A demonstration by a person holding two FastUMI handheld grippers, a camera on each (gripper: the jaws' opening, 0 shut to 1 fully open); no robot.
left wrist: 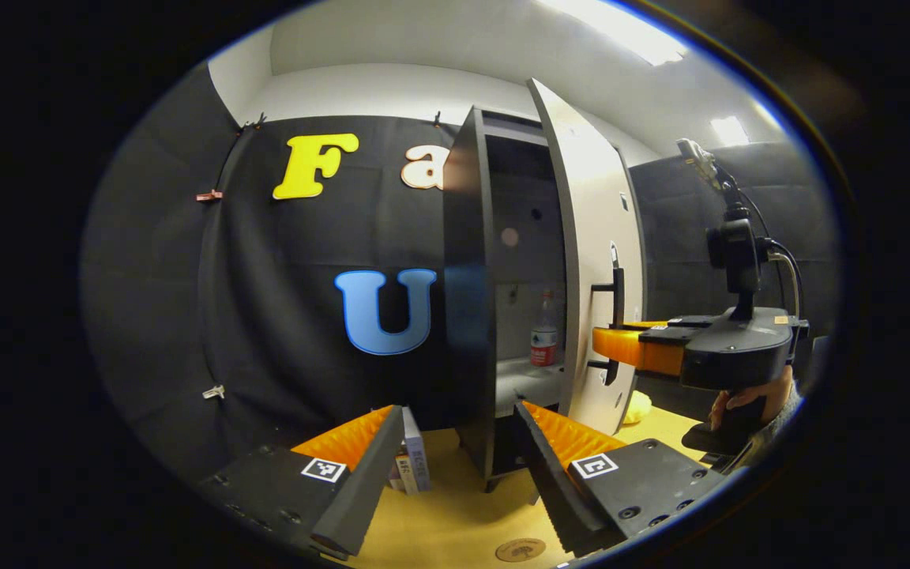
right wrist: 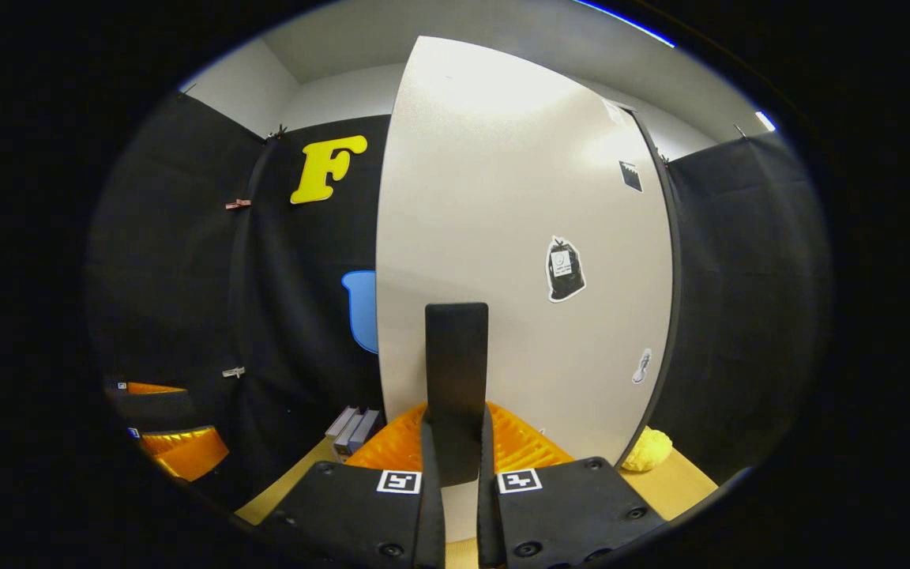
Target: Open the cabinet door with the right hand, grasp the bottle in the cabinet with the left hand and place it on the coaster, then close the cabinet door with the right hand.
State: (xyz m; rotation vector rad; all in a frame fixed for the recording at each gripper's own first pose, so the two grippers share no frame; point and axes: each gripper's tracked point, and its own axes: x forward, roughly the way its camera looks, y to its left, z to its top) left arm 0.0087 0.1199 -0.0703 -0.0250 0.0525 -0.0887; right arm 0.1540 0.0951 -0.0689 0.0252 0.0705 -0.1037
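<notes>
In the left gripper view, the left tool (left wrist: 455, 466) sits at the bottom of the frame with its fingers spread wide apart and nothing between them, aimed at the cabinet (left wrist: 471, 300) in the middle of the frame. The cabinet door (left wrist: 589, 261) stands partly open, swung toward the camera, and through the gap the bottle (left wrist: 544, 332) stands upright on a shelf, right of centre. The right tool (left wrist: 621, 344) reaches in from the right edge, held by a hand (left wrist: 755, 403), with its fingers at the dark door handle (left wrist: 617, 316). The round coaster (left wrist: 520, 549) lies on the desk (left wrist: 455, 514) at the bottom of the frame, just in front of the left tool. Small books (left wrist: 411, 462) stand on the desk by the cabinet's foot.

In the right gripper view, the right tool (right wrist: 459, 466) is clamped on the door handle (right wrist: 456, 379), both fingers pressing its sides, the pale door (right wrist: 526, 261) filling the centre. A yellow soft object (right wrist: 648, 449) lies at lower right.

The step in hand looks like the door opening, well begun but not finished. Next, the door likely needs swinging wider so the left tool can reach straight in to the bottle.
</notes>
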